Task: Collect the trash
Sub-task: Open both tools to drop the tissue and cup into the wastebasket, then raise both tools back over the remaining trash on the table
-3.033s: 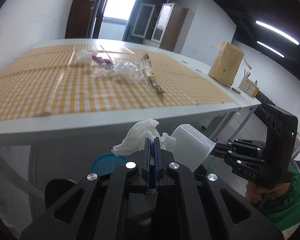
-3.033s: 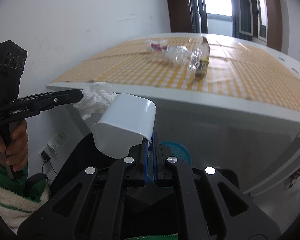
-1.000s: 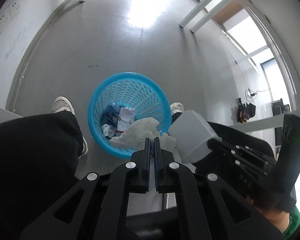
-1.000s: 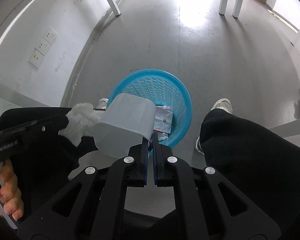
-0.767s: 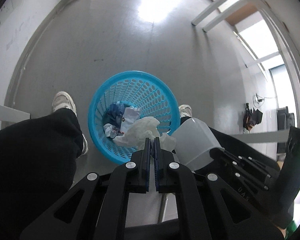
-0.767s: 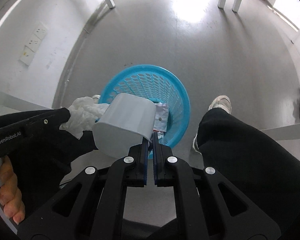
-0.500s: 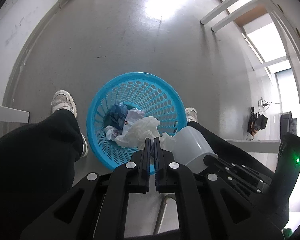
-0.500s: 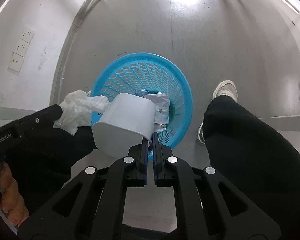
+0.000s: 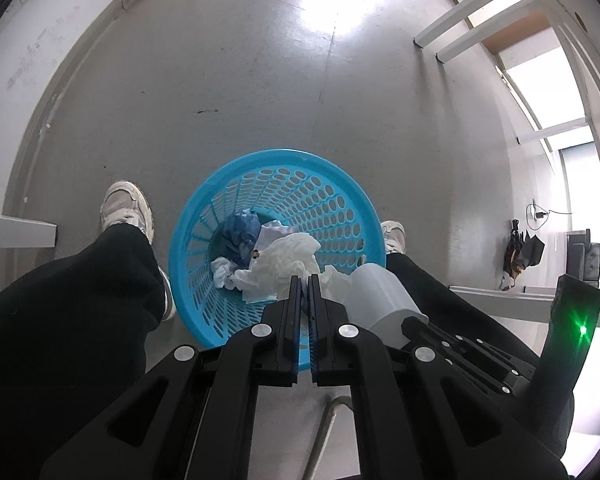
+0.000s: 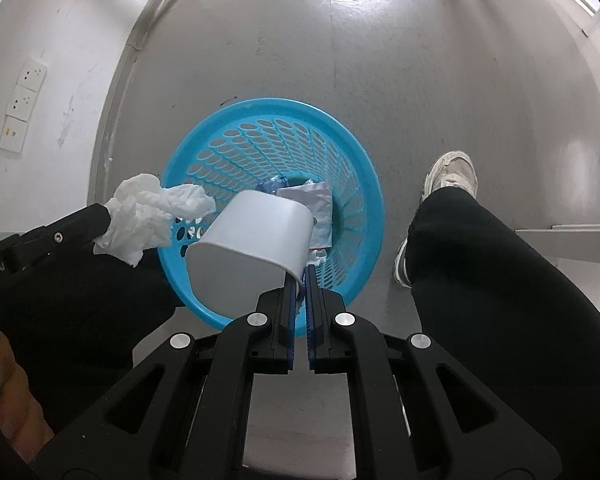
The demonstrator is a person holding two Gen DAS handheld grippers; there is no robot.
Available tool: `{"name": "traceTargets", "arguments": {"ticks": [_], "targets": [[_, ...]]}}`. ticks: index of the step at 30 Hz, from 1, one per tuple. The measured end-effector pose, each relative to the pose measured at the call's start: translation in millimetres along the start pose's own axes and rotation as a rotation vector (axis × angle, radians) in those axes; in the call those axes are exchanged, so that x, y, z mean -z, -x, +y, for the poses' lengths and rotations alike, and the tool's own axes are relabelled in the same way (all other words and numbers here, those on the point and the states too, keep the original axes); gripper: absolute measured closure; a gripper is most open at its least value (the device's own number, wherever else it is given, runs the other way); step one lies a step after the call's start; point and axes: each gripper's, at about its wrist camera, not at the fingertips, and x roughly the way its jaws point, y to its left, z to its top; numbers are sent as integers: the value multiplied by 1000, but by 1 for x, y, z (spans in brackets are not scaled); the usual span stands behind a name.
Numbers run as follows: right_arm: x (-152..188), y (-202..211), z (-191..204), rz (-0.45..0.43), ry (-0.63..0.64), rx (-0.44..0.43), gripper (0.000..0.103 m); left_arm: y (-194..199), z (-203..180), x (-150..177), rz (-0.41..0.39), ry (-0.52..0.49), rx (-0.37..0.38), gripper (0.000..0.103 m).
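Note:
A blue perforated wastebasket [image 9: 332, 184] [image 10: 352, 148] stands on the grey floor between the person's legs, with several scraps of trash inside. My left gripper [image 9: 304, 280] is shut on a crumpled white tissue [image 9: 284, 260] [image 10: 148, 216], which hangs over the basket's near rim. Pinched by its rim, a white plastic cup [image 10: 252, 240] [image 9: 380, 296] tilts above the basket's opening in my right gripper [image 10: 300, 270], which is shut on it. Both grippers point steeply down.
Black trouser legs [image 9: 68, 312] [image 10: 500, 280] and light sneakers [image 9: 126, 208] [image 10: 454, 172] flank the basket. White table legs [image 9: 472, 12] stand farther off. A wall with sockets [image 10: 24, 92] runs along the left.
Both grippers have sunk toward the basket, which looms larger now. The tissue and the cup have come over its opening. Both grips are unchanged.

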Motion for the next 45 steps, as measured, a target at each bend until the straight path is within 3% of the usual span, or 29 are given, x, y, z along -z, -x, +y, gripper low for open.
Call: {"name": "traceTargets", "arguments": {"ticks": [3, 6, 21, 28, 35, 40, 45], "targets": [[0, -1, -2, -4, -9, -11, 94, 2, 5, -1, -5, 29, 15, 98], [-1, 2, -4, -18, -23, -17, 81, 5, 11, -2, -16, 62, 44, 70], [10, 31, 6, -76, 23, 18, 65, 13, -9, 12, -16, -66, -62, 67], [36, 66, 25, -145, 125, 41, 59, 43, -8, 34, -68, -106, -113, 57], [68, 113, 32, -211, 176, -17, 46, 79, -13, 63, -110, -149, -103, 54], [102, 154, 34, -277, 219, -28, 36, 115, -24, 93, -182, -220, -64, 35], [123, 185, 30, -337, 215, -57, 27, 146, -33, 120, -267, -285, -88, 13]]}}
